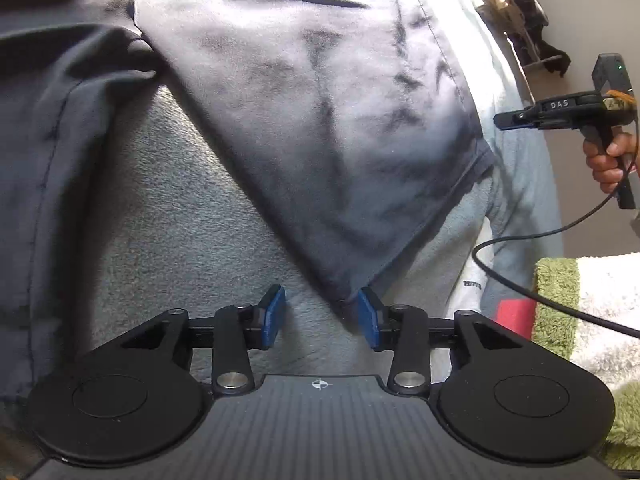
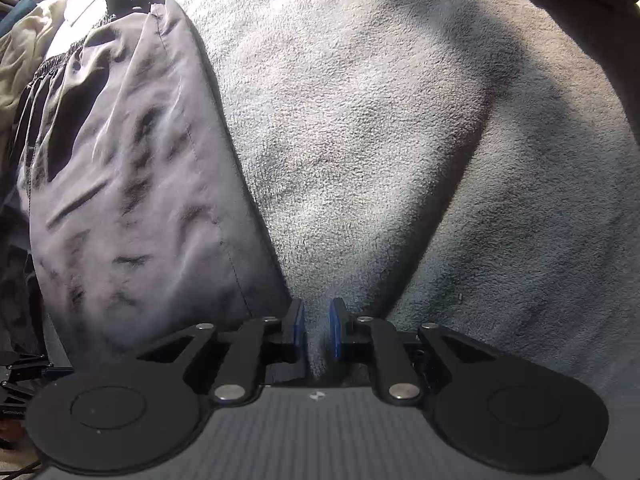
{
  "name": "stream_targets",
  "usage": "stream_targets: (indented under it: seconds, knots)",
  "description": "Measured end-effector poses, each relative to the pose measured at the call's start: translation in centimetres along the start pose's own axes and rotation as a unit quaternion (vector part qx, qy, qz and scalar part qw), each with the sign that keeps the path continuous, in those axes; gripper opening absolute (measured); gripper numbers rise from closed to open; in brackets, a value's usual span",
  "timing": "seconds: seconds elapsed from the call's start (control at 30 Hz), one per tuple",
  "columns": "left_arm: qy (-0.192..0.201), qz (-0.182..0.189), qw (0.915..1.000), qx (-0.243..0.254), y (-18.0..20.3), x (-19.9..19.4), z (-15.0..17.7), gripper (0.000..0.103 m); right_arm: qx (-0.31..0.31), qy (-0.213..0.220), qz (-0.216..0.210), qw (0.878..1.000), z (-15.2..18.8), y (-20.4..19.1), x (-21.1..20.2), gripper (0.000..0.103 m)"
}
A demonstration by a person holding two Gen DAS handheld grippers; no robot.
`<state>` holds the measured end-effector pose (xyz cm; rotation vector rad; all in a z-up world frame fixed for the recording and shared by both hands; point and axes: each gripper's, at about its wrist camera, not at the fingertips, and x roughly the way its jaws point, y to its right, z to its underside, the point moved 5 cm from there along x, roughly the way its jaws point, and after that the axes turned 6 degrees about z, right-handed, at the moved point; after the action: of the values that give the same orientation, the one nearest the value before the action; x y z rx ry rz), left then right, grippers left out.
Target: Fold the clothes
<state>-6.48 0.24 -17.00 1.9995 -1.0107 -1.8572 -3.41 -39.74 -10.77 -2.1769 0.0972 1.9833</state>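
Dark grey shorts [image 1: 320,120] lie spread on a light grey fleece blanket [image 1: 180,220]. In the left wrist view my left gripper [image 1: 322,318] is open, its blue pads either side of the shorts' leg corner [image 1: 348,296], with the right pad touching it. The right gripper [image 1: 508,120] shows at the right edge, held by a hand above the blanket's side. In the right wrist view the shorts [image 2: 132,180] lie to the left, waistband at top left. My right gripper [image 2: 318,334] has its jaws nearly closed, a narrow gap showing blanket [image 2: 380,120] between the pads.
A green and white fluffy towel [image 1: 580,312] lies at the right with a red patch [image 1: 516,312] beside it. A black cable [image 1: 540,292] runs across it. Dark equipment [image 1: 528,12] stands at the back right. Pale clothes [image 2: 24,48] lie at the far left.
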Motion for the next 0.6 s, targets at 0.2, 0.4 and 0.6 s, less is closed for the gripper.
stream_targets:
  seconds: [0.2,0.4,0.6]
  knots:
    - [0.064,-0.056,0.9964,0.008,-1.3,-4.1,-2.6,0.054,-0.065,0.084,-0.033,0.994,-5.7,-5.3,-4.3,0.015]
    - [0.127,-0.112,0.9854,0.016,-2.6,-8.3,-5.2,0.057,-0.109,0.033,-0.092,0.989,-9.3,-14.8,-1.8,0.015]
    - [0.143,-0.147,0.9781,-0.035,-7.1,-12.5,-2.6,0.057,-0.140,-0.039,-0.134,0.980,-9.0,-23.0,-0.3,0.015]
